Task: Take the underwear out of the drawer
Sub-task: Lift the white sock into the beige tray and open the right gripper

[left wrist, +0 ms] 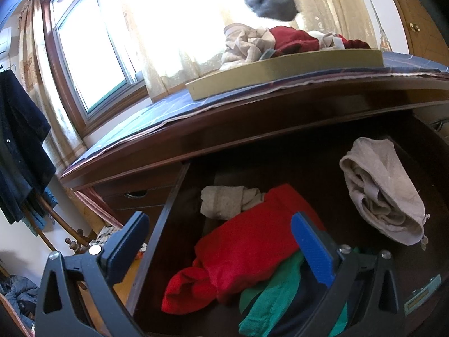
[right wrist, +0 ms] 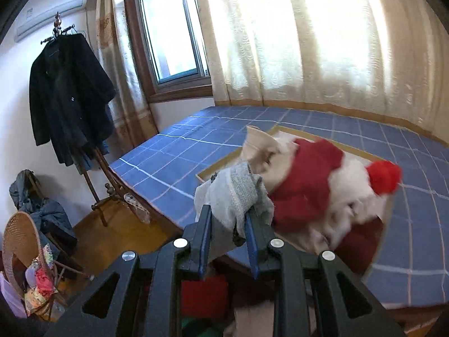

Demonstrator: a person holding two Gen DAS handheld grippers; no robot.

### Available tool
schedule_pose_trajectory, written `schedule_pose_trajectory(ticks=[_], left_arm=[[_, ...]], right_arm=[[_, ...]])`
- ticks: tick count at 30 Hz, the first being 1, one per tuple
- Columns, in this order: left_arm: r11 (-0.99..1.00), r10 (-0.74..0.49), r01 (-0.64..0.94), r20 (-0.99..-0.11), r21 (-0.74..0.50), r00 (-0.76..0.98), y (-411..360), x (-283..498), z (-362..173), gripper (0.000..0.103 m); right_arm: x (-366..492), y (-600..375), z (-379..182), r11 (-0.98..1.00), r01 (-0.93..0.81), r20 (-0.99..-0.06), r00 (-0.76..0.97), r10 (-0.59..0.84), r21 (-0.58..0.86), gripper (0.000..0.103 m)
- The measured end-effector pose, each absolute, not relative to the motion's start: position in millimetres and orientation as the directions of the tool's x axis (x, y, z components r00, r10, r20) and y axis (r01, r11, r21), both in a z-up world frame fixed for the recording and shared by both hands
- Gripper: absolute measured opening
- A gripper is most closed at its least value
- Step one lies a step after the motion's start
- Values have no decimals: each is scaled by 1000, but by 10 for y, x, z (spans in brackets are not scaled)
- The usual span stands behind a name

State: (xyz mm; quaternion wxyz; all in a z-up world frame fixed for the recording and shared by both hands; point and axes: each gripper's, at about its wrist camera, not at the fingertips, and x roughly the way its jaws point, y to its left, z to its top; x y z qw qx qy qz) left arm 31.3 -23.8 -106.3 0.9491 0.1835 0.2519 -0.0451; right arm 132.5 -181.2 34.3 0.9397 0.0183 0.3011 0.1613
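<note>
Grey knit cloth, a piece of grey underwear (right wrist: pixel 238 193), is pinched between our right tongs (right wrist: pixel 227 219), which are pressed together on it above the near edge of the shallow tan tray (left wrist: pixel 280 70). In the left wrist view the same garment hangs high over the tray, clear of the heap. The tray sits on the blue checked cloth (right wrist: pixel 174 151) covering the bench, and it already carries a pile of beige and red garments (right wrist: pixel 308 185).

Our left tongs (left wrist: pixel 221 224) are spread wide and hold nothing, poised over the open wooden drawer (left wrist: pixel 174 193). Below them in the drawer lie red underwear (left wrist: pixel 247 250), a green piece (left wrist: pixel 269 292) tucked beside it, a small beige bundle (left wrist: pixel 224 202) towards the back, and a larger beige garment (left wrist: pixel 384 188) on the right.

We judge the step in hand to be the delivery of the grey piece, with several still left to fetch. Next, the right tongs should lower over the heap and let go, while the left tongs descend onto the red underwear, straddle a raised fold and close on one garment only.
</note>
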Motion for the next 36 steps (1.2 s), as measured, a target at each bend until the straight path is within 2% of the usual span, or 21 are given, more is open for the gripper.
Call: schedule_pose_trajectory(ticks=[9,17,22,27,32,34,35,36], left_arm=[[934,11,181,-533,307,846,-230,393,-1038,103],[950,104,82,-554,301,826,30,567,-1021,103],[953,105,76,-552,295,828,99,596,-1031,103],[951,108,71,-540,300,835,90,583,-1045,103],[946,100,84,-529,312,843,83,550,-1051,103],[943,93,91,-516,320,852,74,519,-1056,103],[943,87,94,-509,319,856,75,506,-1056,103],[943,80,98,-503,318,860,76,494,-1055,103]], right_arm=[[1955,-1474,197,946,-300,-579,752,315,124,25],[2521,-1292,-71,938,-266,-615,708,347,223,25],[2759,-1262,-227,941,-228,-626,703,338,251,25],[2900,-1172,-346,953,-216,-643,703,304,214,25],[2970,-998,-426,971,-213,-656,718,233,112,25],[2974,-965,-433,970,-225,-656,720,227,88,30],[2965,-953,-432,967,-240,-656,718,233,81,35],[2951,-950,-425,964,-253,-655,715,244,83,44]])
